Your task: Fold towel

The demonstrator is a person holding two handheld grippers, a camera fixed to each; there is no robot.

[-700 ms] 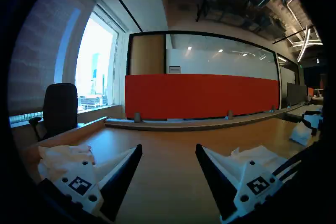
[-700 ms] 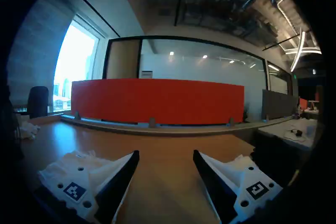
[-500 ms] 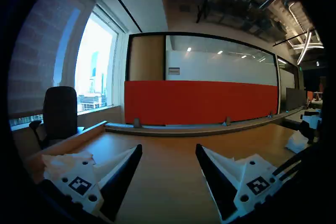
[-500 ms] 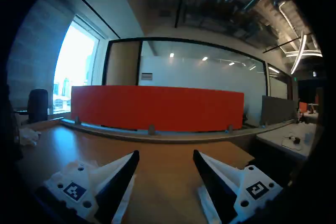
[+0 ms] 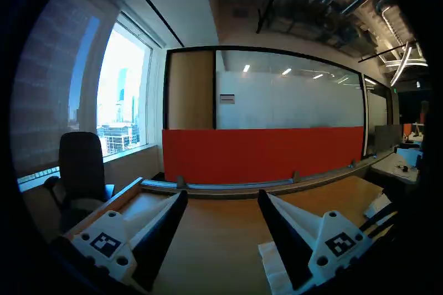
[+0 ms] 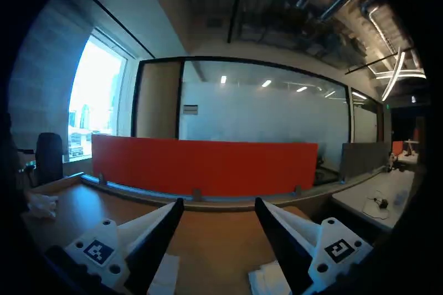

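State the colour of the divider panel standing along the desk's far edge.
The divider panel is plain orange-red, clearest in the left gripper view.

- The left gripper view looks level, low over the wooden desk [image 5: 221, 239], toward the red divider [image 5: 260, 154] at its far edge.
- The right gripper view faces the same divider, desk and window [image 6: 91, 101].
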